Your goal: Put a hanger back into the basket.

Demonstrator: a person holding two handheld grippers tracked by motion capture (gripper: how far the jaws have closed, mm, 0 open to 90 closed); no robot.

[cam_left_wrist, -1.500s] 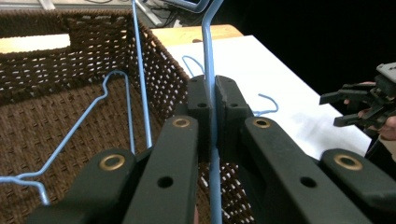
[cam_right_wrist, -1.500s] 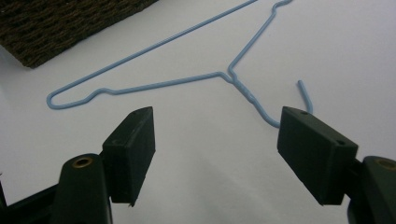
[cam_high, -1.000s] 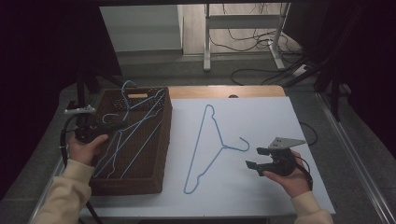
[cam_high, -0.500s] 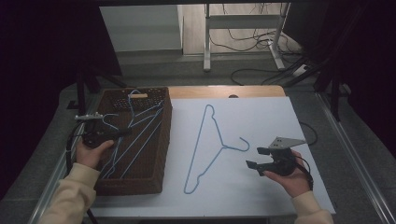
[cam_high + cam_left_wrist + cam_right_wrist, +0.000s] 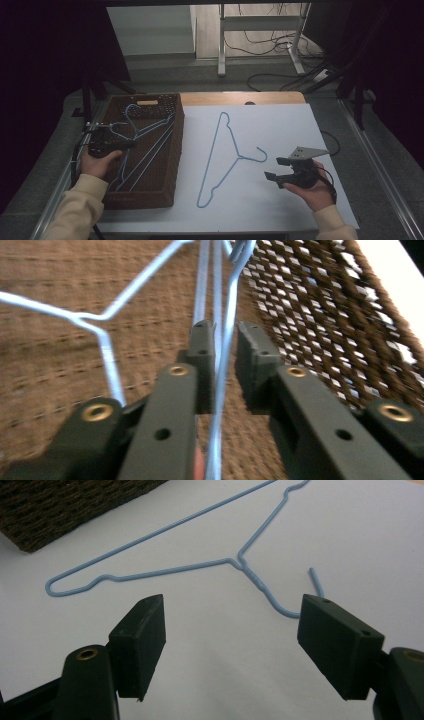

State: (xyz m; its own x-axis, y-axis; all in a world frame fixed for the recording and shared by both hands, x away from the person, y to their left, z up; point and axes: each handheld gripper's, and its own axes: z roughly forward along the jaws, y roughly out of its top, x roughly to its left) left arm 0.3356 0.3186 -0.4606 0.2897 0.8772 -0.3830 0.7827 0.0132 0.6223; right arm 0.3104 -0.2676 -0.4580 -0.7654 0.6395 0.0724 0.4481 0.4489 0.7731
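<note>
Several light-blue wire hangers (image 5: 145, 145) lie in a brown woven basket (image 5: 177, 150) at the left. My left gripper (image 5: 131, 144) reaches into it. In the left gripper view its jaws (image 5: 225, 340) have just been opening and stand slightly apart, with a hanger wire (image 5: 229, 300) running loose between the pads. One more blue hanger (image 5: 225, 155) lies flat on the white sheet (image 5: 280, 125), hook toward the right. My right gripper (image 5: 272, 169) hovers just right of that hook, jaws wide open and empty (image 5: 230, 630), with the hanger (image 5: 165, 572) ahead of it.
The basket's woven wall (image 5: 320, 305) rises close to the right of the left gripper's jaws. A wooden table edge (image 5: 240, 98) shows behind the white sheet. Cables and a metal stand (image 5: 260, 40) are on the floor beyond the table.
The left hand has moved down and slightly right into the basket with the hangers. The right hand has stayed where it was.
</note>
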